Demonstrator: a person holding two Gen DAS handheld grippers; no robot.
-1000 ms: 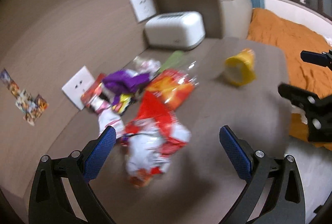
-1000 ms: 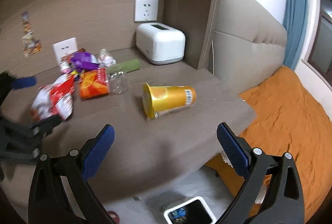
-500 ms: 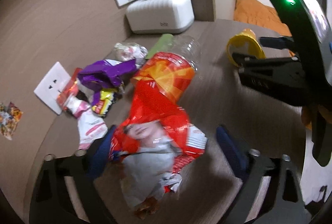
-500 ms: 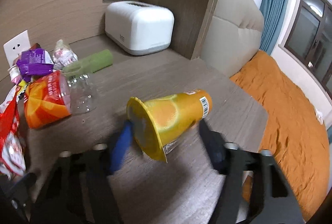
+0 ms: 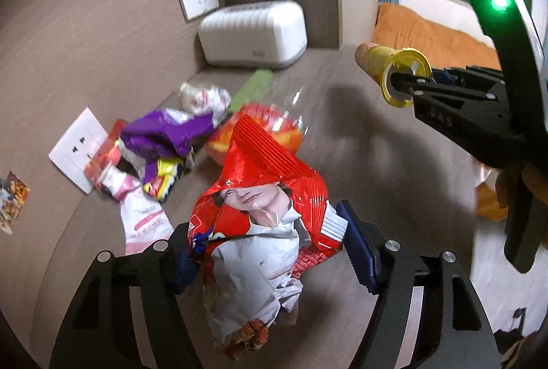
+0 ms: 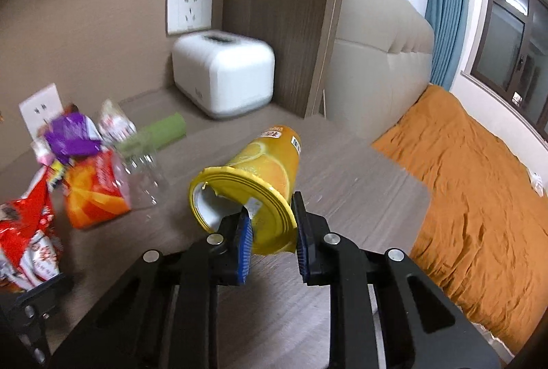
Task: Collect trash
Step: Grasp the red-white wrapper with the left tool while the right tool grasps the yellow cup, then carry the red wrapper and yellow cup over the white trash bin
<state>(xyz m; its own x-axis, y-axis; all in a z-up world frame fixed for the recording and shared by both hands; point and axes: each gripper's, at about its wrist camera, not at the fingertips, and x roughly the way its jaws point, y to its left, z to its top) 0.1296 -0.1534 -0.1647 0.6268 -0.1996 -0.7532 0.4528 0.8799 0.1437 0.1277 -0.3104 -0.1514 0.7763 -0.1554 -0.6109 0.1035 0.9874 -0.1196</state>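
Observation:
A crumpled red and white snack bag lies on the brown table between the fingers of my left gripper. Its jaws are closing and both blue pads touch the bag's sides. A yellow paper cup lies on its side near the table's right edge. My right gripper pinches the cup's rim, one pad inside the mouth and one outside, jaws still closing. In the left wrist view the right gripper reaches into the yellow cup.
More litter sits at the back left: a purple wrapper, a pink and white packet, an orange-labelled clear bottle and a green tube. A white box-shaped appliance stands against the wall. A bed with an orange cover lies to the right.
Both grippers went from wide open to closed in. The left moved onto the red bag and its pads met it. The right moved forward to the yellow cup and clamped its rim.

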